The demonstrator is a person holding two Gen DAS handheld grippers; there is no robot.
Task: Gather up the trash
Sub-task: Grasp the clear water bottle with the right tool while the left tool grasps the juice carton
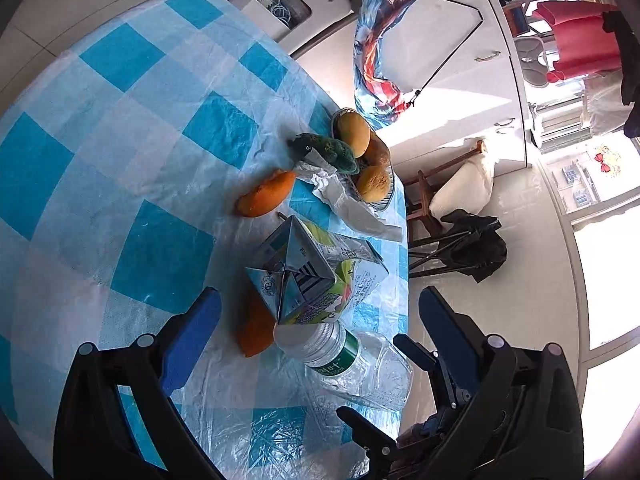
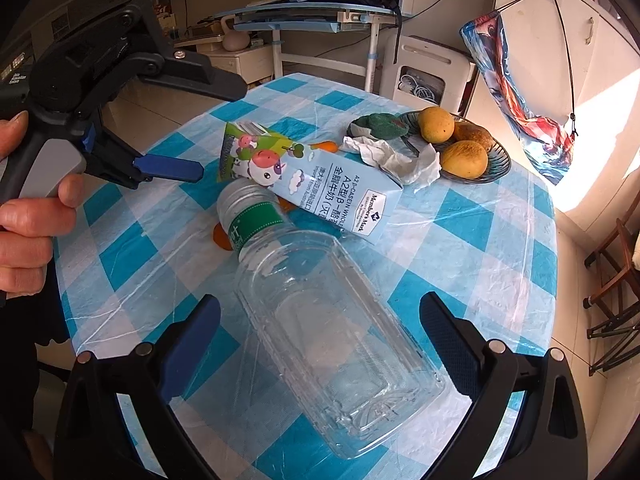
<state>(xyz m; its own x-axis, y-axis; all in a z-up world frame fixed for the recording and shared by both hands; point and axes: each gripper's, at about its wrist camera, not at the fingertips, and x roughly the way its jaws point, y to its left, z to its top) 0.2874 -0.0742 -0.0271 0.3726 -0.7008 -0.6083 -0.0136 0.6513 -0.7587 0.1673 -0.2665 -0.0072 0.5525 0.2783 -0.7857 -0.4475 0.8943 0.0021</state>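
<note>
A clear plastic bottle point(image 2: 320, 340) with a green label lies on the blue checked tablecloth point(image 2: 460, 264), between the fingers of my open right gripper point(image 2: 320, 328), which do not touch it. Its cap end rests against a light blue milk carton point(image 2: 320, 184) lying on its side. My left gripper point(image 2: 220, 130), held by a hand point(image 2: 28, 216), hovers open over the carton's top end. In the left wrist view the carton point(image 1: 316, 272) and bottle point(image 1: 352, 364) lie between the left gripper's point(image 1: 320, 320) spread fingers. Orange peels point(image 1: 266, 194) and a crumpled tissue point(image 2: 400, 160) lie nearby.
A dark fruit bowl point(image 2: 500, 164) with mangoes and a green scrubber-like thing point(image 2: 380, 124) stands at the far right of the table. The table edge point(image 1: 406, 280) is close on the right; beyond it are a wooden stool point(image 1: 424, 200) and a black folded stand point(image 1: 468, 248).
</note>
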